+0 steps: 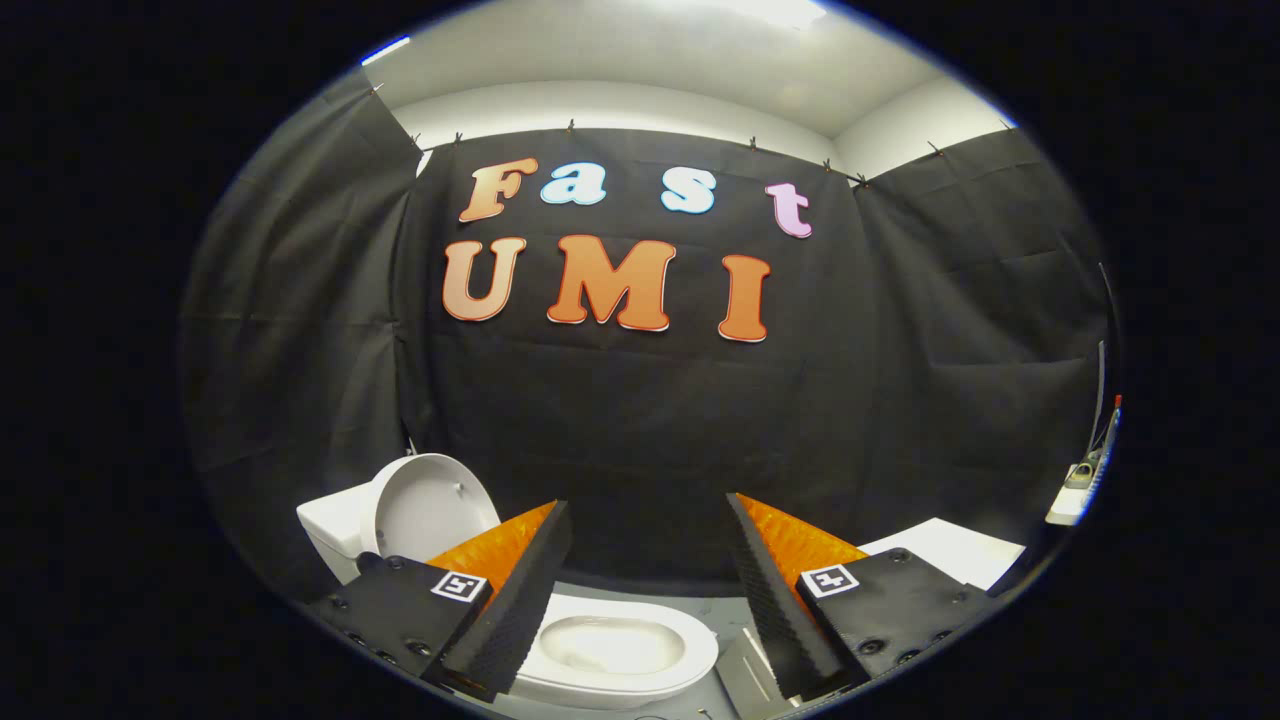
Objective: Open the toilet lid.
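Note:
A white toilet stands low ahead of me against the black cloth wall. Its lid (425, 505) is raised upright and leans back against the white tank (330, 530), just beyond my left finger. The seat ring and open bowl (615, 645) lie below, between my fingers and closer to the left one. My gripper (648, 515) is open, its fingers spread wide with nothing between them, held above and in front of the bowl without touching the toilet.
A white flat surface (950, 550) lies beyond the right finger. A small shelf with objects (1075, 495) sits at the far right against the cloth. A grey floor strip (735, 620) runs beside the bowl.

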Available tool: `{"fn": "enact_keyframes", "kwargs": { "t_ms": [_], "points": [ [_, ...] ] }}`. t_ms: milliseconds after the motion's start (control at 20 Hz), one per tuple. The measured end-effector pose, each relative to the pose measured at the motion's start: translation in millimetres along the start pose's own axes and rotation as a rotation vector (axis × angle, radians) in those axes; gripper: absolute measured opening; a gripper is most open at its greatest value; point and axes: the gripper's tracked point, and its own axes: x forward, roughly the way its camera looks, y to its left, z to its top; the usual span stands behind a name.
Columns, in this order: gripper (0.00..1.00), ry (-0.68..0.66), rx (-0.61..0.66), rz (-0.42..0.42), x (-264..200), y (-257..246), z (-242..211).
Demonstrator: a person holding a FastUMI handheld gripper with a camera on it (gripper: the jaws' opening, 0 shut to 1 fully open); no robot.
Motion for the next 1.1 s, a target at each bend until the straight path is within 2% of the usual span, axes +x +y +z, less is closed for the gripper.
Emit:
{"fn": "enact_keyframes", "kwargs": {
  "t_ms": [150, 250, 550, 850, 1100],
  "points": [
    [0.98, -0.017, -0.006, -0.018, -15, -22, 7],
    [0.98, -0.004, 0.034, -0.015, -23, -27, 4],
    [0.98, -0.006, 0.310, 0.023, -28, -36, 33],
    [0.98, -0.024, 0.308, -0.023, -21, -84, 50],
    [0.98, -0.021, 0.295, -0.005, -4, -107, 54]
  ]
}}
